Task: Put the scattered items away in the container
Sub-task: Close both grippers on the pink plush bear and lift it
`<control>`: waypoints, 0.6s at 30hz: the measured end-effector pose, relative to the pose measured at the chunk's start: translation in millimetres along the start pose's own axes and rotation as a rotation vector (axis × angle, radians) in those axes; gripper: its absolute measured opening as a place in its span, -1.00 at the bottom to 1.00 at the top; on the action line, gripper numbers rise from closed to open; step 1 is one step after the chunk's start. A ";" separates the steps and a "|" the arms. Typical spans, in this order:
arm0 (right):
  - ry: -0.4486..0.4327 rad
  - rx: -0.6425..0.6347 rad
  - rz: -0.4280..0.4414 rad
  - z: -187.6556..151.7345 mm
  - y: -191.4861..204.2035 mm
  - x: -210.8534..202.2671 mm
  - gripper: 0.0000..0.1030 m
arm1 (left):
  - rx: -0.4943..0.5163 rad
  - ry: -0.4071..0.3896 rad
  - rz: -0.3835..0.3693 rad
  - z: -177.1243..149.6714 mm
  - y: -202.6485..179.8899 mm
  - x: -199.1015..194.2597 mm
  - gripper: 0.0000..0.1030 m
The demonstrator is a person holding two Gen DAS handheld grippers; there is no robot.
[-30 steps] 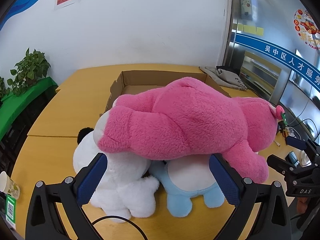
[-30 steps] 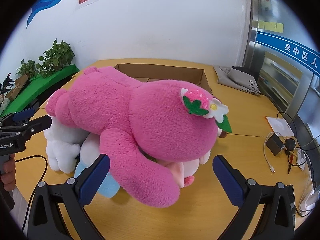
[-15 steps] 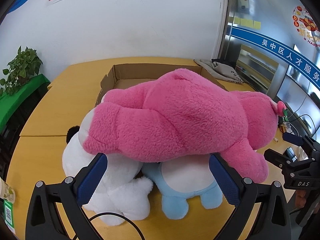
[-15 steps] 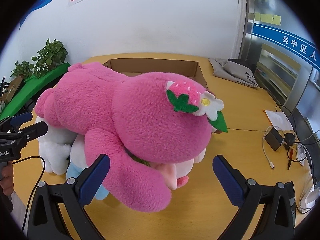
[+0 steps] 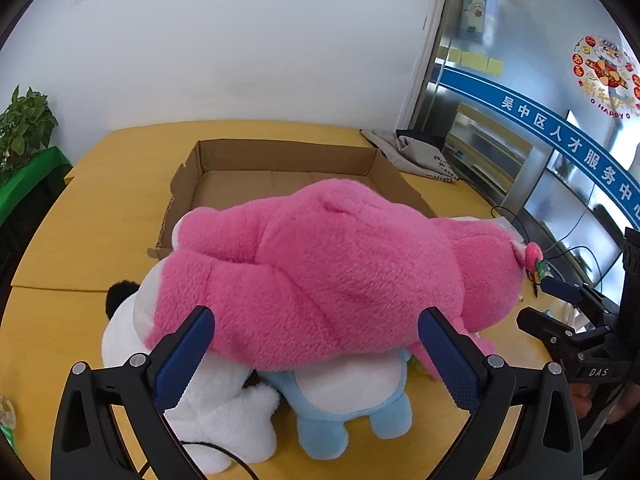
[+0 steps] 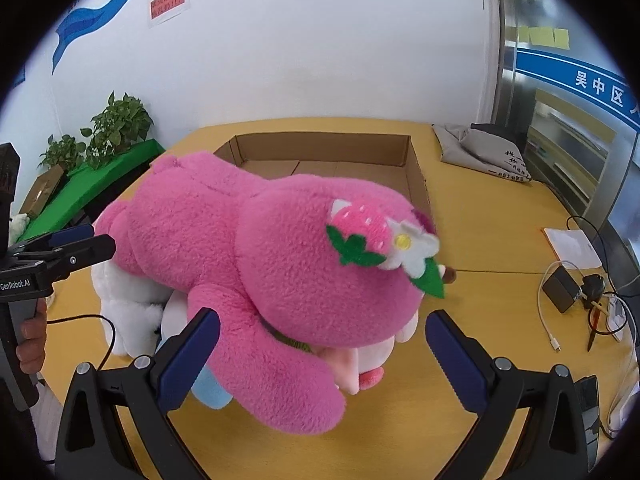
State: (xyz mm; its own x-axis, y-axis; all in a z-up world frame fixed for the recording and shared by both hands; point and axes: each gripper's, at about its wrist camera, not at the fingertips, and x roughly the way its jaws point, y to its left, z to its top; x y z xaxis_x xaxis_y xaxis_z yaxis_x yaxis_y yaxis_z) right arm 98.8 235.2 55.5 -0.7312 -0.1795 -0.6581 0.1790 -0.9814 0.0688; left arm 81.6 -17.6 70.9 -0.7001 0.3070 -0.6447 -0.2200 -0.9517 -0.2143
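Zero toys in the box (image 5: 280, 168) so far, as far as I can see, so basically the whole job is left. The pink bear (image 5: 320, 280) lies on top of a white plush (image 5: 208, 412) and a blue plush (image 5: 352, 404), all piled on the table just in front of the box, whose floor looks bare where it shows. There's also something pale pink (image 6: 352, 364) tucked under the bear's head, can't tell what. The left gripper (image 5: 316, 356) is spread wide at the bear's rear end, holding nothing. The right gripper (image 6: 320, 360) is equally wide around the head end, also gripping nothing. My guess is a two-handed lift of the bear comes first, then the smaller ones.
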 end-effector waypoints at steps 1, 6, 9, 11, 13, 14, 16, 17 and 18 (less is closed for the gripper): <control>-0.014 0.014 0.008 4.4 -4.3 -1.2 0.99 | 0.002 -0.003 -0.026 6.0 0.6 1.9 1.00; -0.016 0.067 -0.003 23.4 -27.6 22.8 0.99 | 0.046 0.029 -0.096 37.2 8.1 34.6 1.00; 0.035 0.109 0.023 25.3 -39.9 51.3 0.99 | 0.075 0.098 -0.105 42.2 -2.3 63.2 0.99; 0.031 0.138 0.077 25.4 -45.3 60.2 0.99 | 0.076 0.123 -0.128 40.5 -2.6 74.7 1.00; 0.032 0.141 0.101 24.6 -48.0 65.9 0.97 | 0.088 0.123 -0.158 37.6 -3.9 75.7 0.95; 0.036 0.143 0.110 23.9 -49.4 68.6 0.97 | 0.097 0.117 -0.161 36.1 -5.5 74.3 0.89; 0.046 0.150 0.136 21.3 -50.2 73.0 0.82 | 0.100 0.119 -0.161 32.7 -6.7 74.2 0.66; 0.042 0.146 0.137 20.3 -48.7 74.0 0.73 | 0.096 0.122 -0.158 31.3 -6.0 74.5 0.61; 0.033 0.136 0.126 20.2 -46.3 73.6 0.68 | 0.089 0.121 -0.161 30.1 -4.7 73.3 0.52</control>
State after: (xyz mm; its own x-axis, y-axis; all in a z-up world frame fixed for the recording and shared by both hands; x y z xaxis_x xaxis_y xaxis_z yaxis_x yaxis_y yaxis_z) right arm 23.4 266.0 19.0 -0.6865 -0.3012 -0.6618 0.1752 -0.9519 0.2515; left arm 10.9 9.0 46.8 -0.5657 0.4486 -0.6920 -0.3851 -0.8857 -0.2594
